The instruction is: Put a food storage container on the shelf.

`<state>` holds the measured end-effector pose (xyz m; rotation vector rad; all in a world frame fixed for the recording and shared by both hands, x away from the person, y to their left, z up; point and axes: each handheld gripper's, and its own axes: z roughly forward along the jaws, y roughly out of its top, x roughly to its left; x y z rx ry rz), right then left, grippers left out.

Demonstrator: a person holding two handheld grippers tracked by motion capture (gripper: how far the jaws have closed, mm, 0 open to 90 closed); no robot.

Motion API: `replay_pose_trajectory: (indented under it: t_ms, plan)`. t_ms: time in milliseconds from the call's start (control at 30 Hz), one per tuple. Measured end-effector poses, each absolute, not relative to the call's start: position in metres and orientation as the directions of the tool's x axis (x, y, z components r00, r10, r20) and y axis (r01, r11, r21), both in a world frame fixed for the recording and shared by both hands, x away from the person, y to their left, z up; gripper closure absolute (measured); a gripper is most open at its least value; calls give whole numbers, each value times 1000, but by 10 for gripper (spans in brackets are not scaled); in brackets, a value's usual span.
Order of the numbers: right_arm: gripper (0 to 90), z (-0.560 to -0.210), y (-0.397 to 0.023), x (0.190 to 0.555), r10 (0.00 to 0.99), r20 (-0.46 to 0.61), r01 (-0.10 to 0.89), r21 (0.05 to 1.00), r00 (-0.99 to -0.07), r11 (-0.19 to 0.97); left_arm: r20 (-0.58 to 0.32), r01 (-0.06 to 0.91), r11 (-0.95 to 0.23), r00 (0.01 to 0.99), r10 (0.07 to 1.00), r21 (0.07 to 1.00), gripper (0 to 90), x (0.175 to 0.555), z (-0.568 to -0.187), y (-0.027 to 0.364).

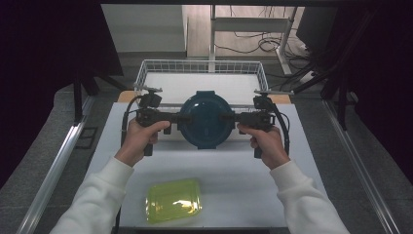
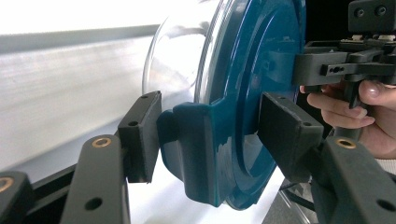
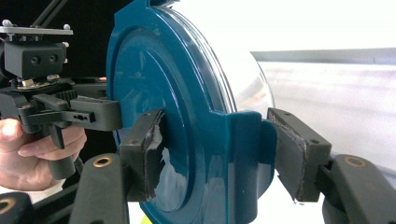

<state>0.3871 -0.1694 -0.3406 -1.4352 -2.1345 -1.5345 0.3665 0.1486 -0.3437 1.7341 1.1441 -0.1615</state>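
A round clear container with a dark teal lid (image 1: 205, 119) sits between my two grippers, at the front rim of the wire basket (image 1: 146, 73). My left gripper (image 1: 181, 117) clamps the lid's left latch tab (image 2: 196, 140), one pad on each side of it. On the opposite side, my right gripper (image 1: 229, 117) clamps the right latch tab (image 3: 245, 154) the same way. The clear bowl (image 2: 182, 51) lies beyond the lid in both gripper views. Whether the container rests on the table or hangs above it, I cannot tell.
A white wire basket stands at the back of the white table mat (image 1: 234, 165). A yellow-green translucent container (image 1: 174, 200) lies on its side near the front edge. Metal rails run along both sides of the table.
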Motion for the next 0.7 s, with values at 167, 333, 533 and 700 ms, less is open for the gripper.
replay_pose_trajectory:
  t_ms: [167, 333, 533, 700]
  plan:
    - [388, -328, -167, 397, 601, 597, 757, 654, -531, 19, -574, 745, -35, 542, 614, 666, 410, 375, -331, 151]
    - [388, -314, -164, 406, 601, 597, 756, 655, -531, 18, -573, 739, -27, 544, 613, 673, 409, 384, -318, 154]
    - [391, -299, -162, 421, 603, 604, 759, 651, -522, 6, -582, 740, -13, 540, 608, 673, 409, 399, -306, 156]
    - [394, -289, -160, 433, 608, 599, 757, 654, -521, 4, -581, 739, -18, 545, 604, 674, 408, 410, -299, 159]
